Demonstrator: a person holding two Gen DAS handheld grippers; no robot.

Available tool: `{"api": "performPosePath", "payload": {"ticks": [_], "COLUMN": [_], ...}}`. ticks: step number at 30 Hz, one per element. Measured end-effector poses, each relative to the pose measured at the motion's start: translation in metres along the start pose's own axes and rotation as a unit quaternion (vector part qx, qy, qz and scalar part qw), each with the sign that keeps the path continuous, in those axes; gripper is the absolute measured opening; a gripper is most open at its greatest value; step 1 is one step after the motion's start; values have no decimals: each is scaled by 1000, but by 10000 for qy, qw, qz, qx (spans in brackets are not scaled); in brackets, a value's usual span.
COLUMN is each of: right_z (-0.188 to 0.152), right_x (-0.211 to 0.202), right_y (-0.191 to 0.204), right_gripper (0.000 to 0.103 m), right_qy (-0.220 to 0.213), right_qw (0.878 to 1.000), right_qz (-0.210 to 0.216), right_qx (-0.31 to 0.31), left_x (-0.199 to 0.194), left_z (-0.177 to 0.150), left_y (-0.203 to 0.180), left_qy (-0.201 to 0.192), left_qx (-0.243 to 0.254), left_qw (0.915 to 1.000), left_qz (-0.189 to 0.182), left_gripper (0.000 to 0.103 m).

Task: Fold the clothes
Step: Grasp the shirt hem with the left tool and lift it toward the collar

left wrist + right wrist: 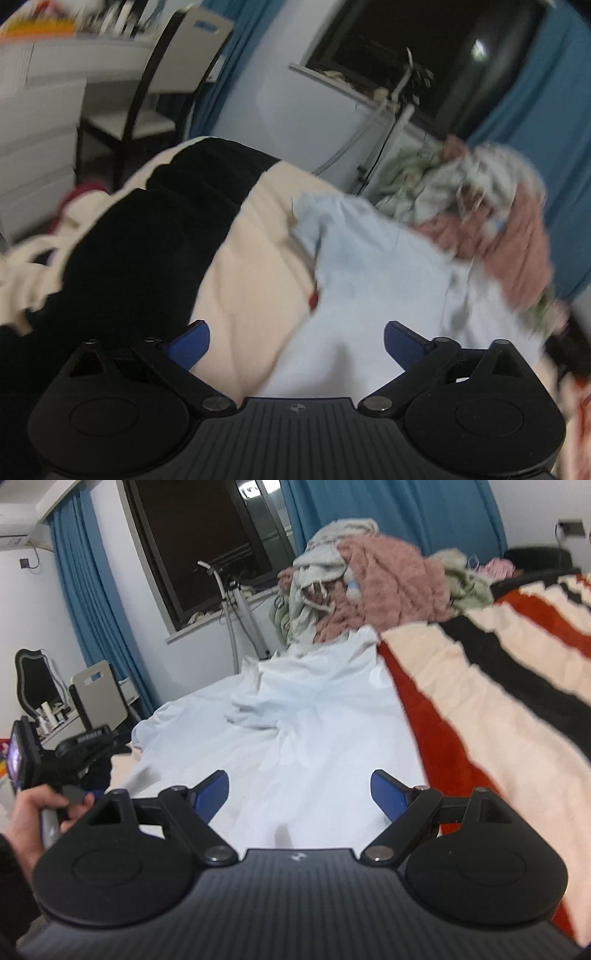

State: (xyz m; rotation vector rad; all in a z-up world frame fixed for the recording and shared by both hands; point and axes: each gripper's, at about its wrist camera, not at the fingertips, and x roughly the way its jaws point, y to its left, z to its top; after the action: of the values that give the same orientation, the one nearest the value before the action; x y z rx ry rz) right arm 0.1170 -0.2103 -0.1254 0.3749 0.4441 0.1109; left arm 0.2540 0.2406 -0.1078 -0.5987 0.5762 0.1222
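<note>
A pale blue-white garment [295, 716] lies spread and wrinkled on the striped blanket [498, 701], with a crumpled fold near its middle. My right gripper [299, 794] is open and empty just above the garment's near end. In the left wrist view the same garment [369, 266] lies on the cream and black blanket [243, 280]. My left gripper [295, 343] is open and empty over the garment's edge and the blanket. The left gripper's body [55, 753] and the hand holding it show at the left of the right wrist view.
A pile of pink, grey and green clothes [369, 583] sits at the far end of the bed, also seen in the left wrist view [480, 199]. A chair [159, 96] and white desk [37, 122] stand left. Blue curtains [96, 602] frame a dark window [207, 542].
</note>
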Motion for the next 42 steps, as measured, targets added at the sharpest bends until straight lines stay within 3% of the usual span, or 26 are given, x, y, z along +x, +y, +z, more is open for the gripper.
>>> {"api": "performPosePath", "payload": {"ticks": [4,7,12,13,15,16,18,20,21,23,24,26,31,35,37,40,42], "right_z": [-5,-10,-13,-12,-10,-9,-9,-8,-6,-4,-3,3,21,32,37,41,43], "right_x": [20,39,63,66,70,72,75,76,77,75,73,67,52,36,29,18,14], "right_y": [1,2,1,1,2,3,4,3,1,0,-1,-4,-18,-38,-49,-67,-77], "right_gripper": [85,85,87,87,88,88,88,88,88,87,87,87,86,86,86,86,86], "right_qy": [156,322,448,442,402,387,378,395,401,385,368,307,254,159,154,49,6], "right_qw": [9998,9994,9988,9987,9987,9988,9988,9986,9985,9983,9982,9978,9962,9923,9905,9875,9854], "right_qz": [78,51,-8,-22,-16,-13,-15,-8,4,37,58,128,113,-31,-161,-304,-451], "right_qx": [-13,-62,189,244,304,304,317,354,374,436,480,578,828,1227,1355,1549,1640], "left_x": [28,53,87,93,109,116,132,145,149,154,155,148,104,72,64,60,65], "left_z": [27,43,59,61,65,67,71,75,77,82,84,84,62,36,11,-49,-94], "left_y": [33,44,35,32,24,18,6,-1,-6,-18,-25,-43,-125,-208,-258,-331,-367], "left_qy": [-188,-319,-360,-306,-63,-19,36,84,68,-16,-57,-216,-784,-1046,-1084,-950,-785], "left_qx": [-775,-928,-685,-634,-509,-352,-22,18,103,421,596,1019,2276,3252,3842,4757,5177], "left_qw": [9951,9923,9895,9883,9868,9891,9962,9985,9991,9989,9982,9946,9702,9388,9153,8717,8480], "left_qz": [-582,-756,-1218,-1351,-1535,-1430,-871,-532,-412,-193,-81,19,-276,-451,-542,-696,-815], "left_gripper": [95,95,94,83,80,81,81,78,73,40,17,5,3,3,3,3,3]}}
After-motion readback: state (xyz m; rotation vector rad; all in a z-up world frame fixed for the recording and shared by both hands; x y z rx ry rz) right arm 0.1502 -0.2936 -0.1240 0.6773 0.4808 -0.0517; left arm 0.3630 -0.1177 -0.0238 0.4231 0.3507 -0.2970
